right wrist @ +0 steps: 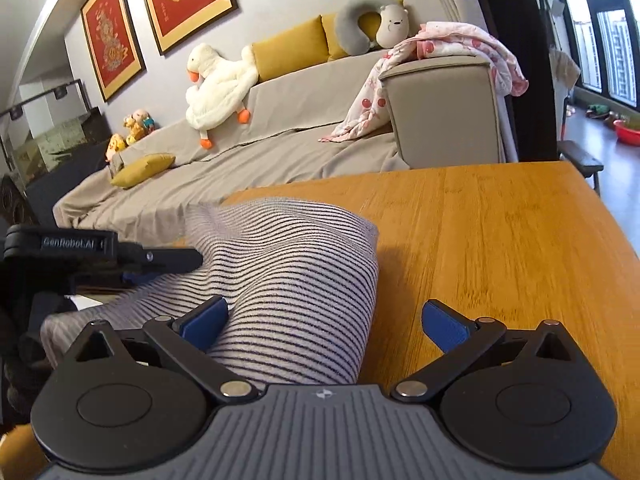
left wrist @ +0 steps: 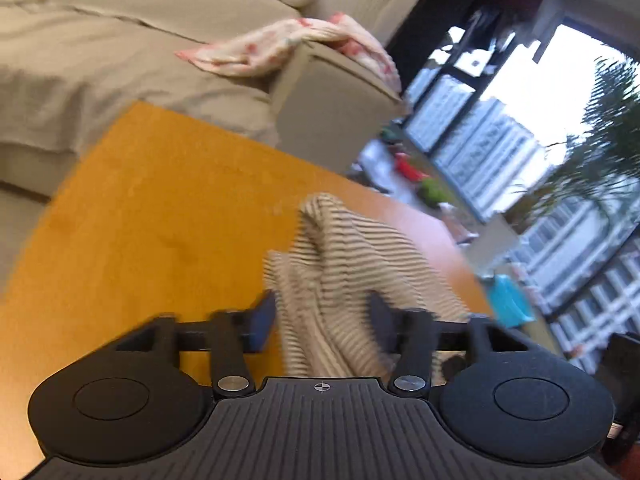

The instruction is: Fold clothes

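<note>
A beige garment with thin dark stripes (right wrist: 288, 280) lies bunched on the wooden table (right wrist: 500, 232). In the left wrist view the same garment (left wrist: 344, 272) rises between the fingers of my left gripper (left wrist: 322, 312), whose jaws stand apart with cloth between them; the view is blurred. My right gripper (right wrist: 326, 320) is open, its left pad against the cloth's near fold, its right pad over bare wood. The left gripper (right wrist: 160, 258) shows in the right wrist view at the cloth's left edge.
A grey sofa (right wrist: 280, 136) runs behind the table, with a pink patterned blanket (right wrist: 452, 52) over its armrest, a goose plush (right wrist: 220, 88) and yellow cushions. Windows and floor items lie to the right. The table's far edge is close behind the garment.
</note>
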